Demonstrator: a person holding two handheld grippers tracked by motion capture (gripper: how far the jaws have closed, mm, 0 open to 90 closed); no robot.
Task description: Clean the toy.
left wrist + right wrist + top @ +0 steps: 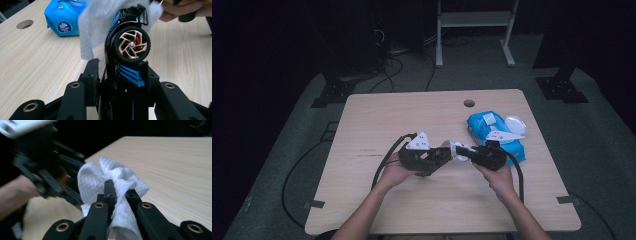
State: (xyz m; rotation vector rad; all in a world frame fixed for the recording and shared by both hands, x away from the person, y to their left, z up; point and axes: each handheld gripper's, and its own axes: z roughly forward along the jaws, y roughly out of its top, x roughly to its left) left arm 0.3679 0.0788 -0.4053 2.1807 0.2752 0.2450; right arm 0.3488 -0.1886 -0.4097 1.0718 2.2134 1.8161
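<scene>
We hold a black-and-blue toy car (125,50) in our left tool (438,159), its jaws clamped on the car's body so that one wheel (131,45) with a copper-coloured rim stands up above them. Our right tool (462,151) is closed on a white wipe (117,185), bunched between its jaws. The two tools meet above the middle of the tabletop (377,125), and the wipe lies against the car's far end. To the right and farther back, a blue pack of wipes (492,131) rests on the tabletop, just behind our right hand (499,175). A round hole (469,103) sits near the far edge.
</scene>
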